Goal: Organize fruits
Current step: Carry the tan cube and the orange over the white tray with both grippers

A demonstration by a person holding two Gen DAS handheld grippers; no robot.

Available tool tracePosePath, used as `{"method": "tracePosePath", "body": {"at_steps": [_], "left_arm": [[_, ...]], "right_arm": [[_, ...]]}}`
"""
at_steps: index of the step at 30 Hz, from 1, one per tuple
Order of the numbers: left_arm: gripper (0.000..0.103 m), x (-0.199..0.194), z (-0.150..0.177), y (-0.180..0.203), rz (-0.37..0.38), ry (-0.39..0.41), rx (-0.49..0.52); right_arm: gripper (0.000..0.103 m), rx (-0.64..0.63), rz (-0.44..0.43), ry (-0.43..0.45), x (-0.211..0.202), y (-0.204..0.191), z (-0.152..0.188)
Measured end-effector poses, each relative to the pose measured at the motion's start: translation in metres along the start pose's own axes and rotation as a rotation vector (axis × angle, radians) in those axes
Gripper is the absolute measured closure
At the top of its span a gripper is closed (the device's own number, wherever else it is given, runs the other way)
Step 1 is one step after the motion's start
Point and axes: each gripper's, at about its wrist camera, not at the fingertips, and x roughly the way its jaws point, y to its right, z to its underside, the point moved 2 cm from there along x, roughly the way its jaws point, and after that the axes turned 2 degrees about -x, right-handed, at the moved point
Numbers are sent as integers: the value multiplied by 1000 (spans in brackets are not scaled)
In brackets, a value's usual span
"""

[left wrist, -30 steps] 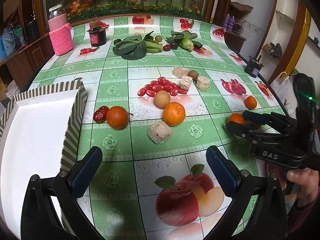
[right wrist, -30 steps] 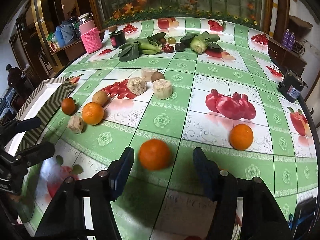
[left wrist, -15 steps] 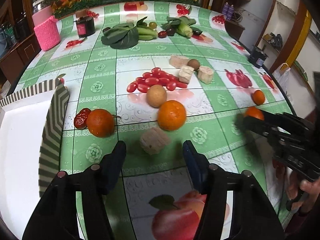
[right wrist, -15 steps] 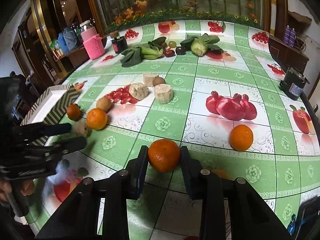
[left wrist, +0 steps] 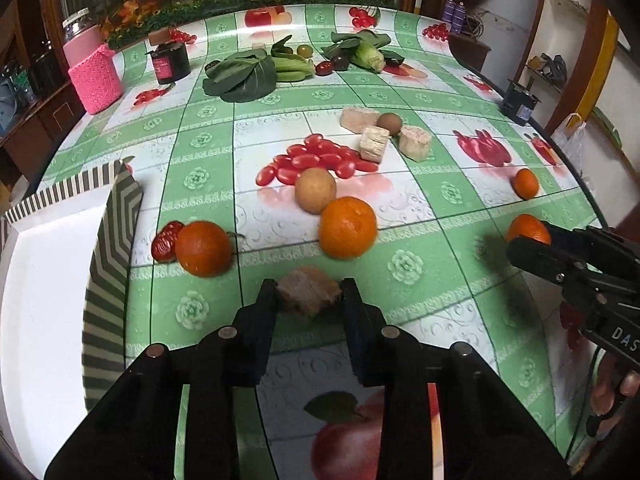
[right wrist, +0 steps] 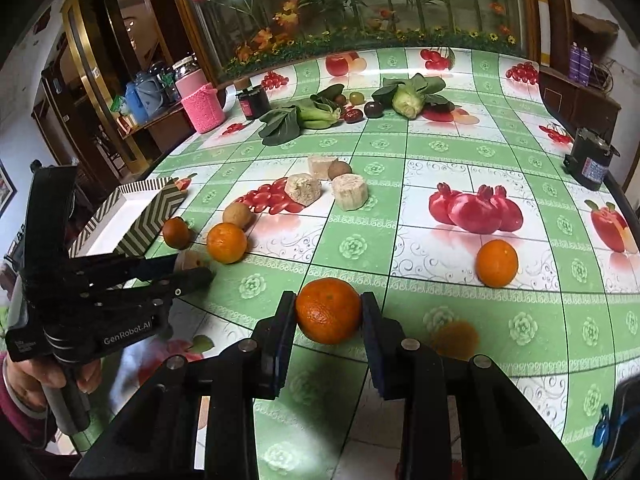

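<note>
The counter wears a green fruit-print cloth, with a striped tray at its left edge. The right gripper is clenched on a tangerine held just above the cloth. The left gripper is closing, its pads against a tan cut chunk near the front edge.

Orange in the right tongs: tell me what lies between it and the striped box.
The orange must cross toward the striped box. On that path are the left tongs, closing on a tan chunk, and two more oranges beside the box's near corner.
</note>
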Motion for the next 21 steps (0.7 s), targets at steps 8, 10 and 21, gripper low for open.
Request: {"method": "tracePosePath", "body": {"at_steps": [8,10,21], "left_arm": [[74,-39,9,4,35,43,5],[74,-51,11,2,44,55,2],[74,-97,20,-20,35,109,-23]], "right_arm": [[70,17,-10,6,-12,-11,6],[70,5,-13,13,-17,-18,7],[70,-29,-52,43,-31,-56,7]]}}
